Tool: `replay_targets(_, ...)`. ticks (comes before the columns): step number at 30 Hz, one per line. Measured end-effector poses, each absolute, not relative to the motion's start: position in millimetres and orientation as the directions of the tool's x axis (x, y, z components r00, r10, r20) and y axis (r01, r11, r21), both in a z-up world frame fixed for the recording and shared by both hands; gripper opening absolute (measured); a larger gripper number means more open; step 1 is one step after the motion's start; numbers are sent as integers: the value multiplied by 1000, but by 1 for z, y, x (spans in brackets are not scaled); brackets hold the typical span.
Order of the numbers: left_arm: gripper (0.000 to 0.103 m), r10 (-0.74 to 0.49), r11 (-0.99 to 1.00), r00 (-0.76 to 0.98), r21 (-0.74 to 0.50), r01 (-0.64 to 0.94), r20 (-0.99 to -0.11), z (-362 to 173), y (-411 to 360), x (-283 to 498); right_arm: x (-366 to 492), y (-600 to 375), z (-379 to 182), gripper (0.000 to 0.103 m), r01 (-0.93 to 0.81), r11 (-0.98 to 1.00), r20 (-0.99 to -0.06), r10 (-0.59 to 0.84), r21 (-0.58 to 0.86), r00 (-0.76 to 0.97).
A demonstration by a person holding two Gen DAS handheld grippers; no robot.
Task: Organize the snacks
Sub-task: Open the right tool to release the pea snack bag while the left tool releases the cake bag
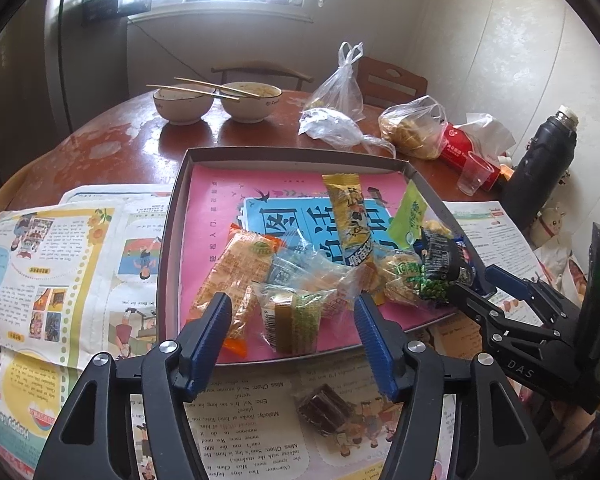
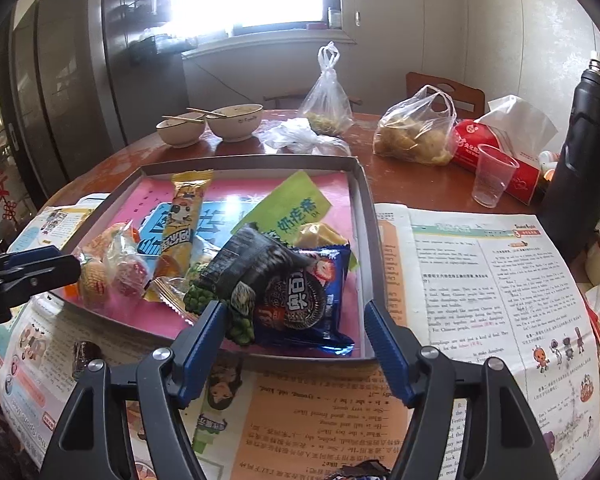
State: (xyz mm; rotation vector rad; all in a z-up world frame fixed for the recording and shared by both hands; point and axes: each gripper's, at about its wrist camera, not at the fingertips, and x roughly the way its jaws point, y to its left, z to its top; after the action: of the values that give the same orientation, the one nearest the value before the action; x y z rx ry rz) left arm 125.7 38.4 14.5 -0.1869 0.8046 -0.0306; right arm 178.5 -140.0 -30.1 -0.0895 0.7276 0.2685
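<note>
Item 1: left gripper (image 1: 294, 312), jaws spread and holding nothing, hovering over the near edge of the tray (image 1: 172, 216). A clear-wrapped green-and-tan sweet (image 1: 290, 320) lies under the gap, untouched.

Item 2: right gripper (image 2: 292, 320), jaws likewise spread and empty, at the tray's near right corner above a blue biscuit pack (image 2: 304, 304) and a black pea packet (image 2: 244, 276).

Item 3: dark-wrapped chocolate (image 1: 324, 408), outside the tray on the newspaper (image 1: 52, 248) near the surface's front edge. A second stray wrapper shows faintly at the front edge in the right wrist view.

Item 4: piled snacks along the tray's near side: orange cracker pack (image 1: 236, 268), yellow bar (image 1: 350, 220), green sachet (image 2: 296, 204).

Item 5: 2 bowls (image 1: 216, 100) with chopsticks, at the far edge.

Risk: the wrappers overlap, so closing on 1 may drag its neighbour over the low rim; slick film may slip out of the jaws.
</note>
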Motion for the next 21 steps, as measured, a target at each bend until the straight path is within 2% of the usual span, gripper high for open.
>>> replay_targets(8, 67, -103, 986, 706, -164, -19, -701, 22, 30, 117, 175, -144, -22, 71, -270, 962, -648, 225, 31, 728)
replay_targets(21, 68, -97, 990, 720, -140, -1, -687, 32, 21, 109, 160, -146, -1, 82, -307, 949, -589, 291, 76, 754)
